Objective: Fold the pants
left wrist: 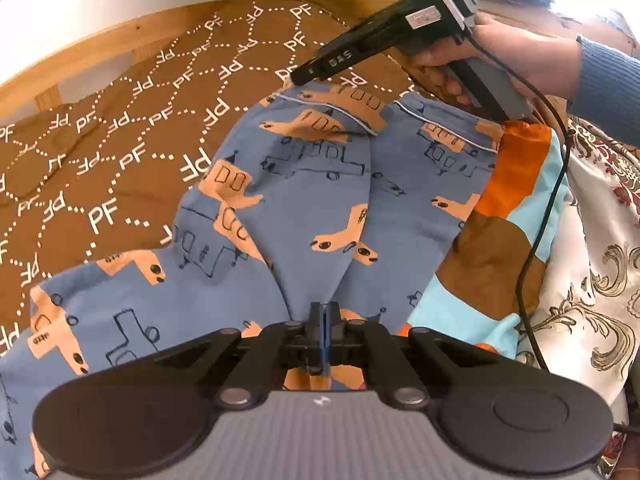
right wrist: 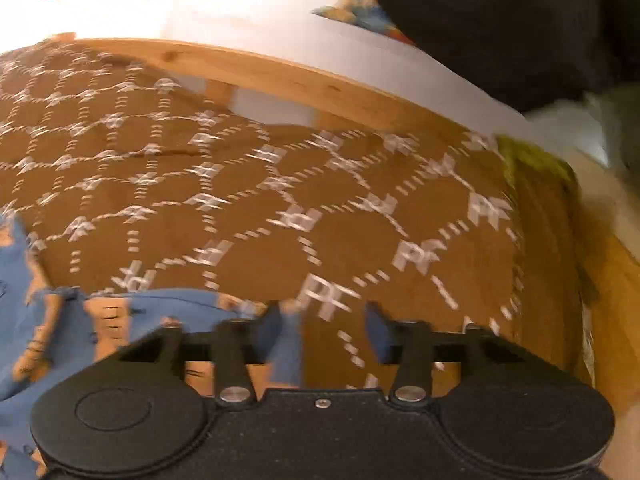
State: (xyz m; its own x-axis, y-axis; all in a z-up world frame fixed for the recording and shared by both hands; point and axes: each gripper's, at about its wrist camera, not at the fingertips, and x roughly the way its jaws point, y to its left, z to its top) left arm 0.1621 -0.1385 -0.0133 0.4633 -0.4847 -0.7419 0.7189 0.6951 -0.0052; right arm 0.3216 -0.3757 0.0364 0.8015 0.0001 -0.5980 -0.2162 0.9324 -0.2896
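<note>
My left tool (left wrist: 323, 334) is clamped on the soft, limp pants (left wrist: 304, 200); my right tool (right wrist: 326, 332) gapes empty beside their hem, the next grip.

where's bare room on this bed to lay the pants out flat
Free: the brown PF-print blanket between the pants and the wooden bed rail. Crowded: the right side, where a colour-block cloth and a white floral cloth lie against the pants.
</note>
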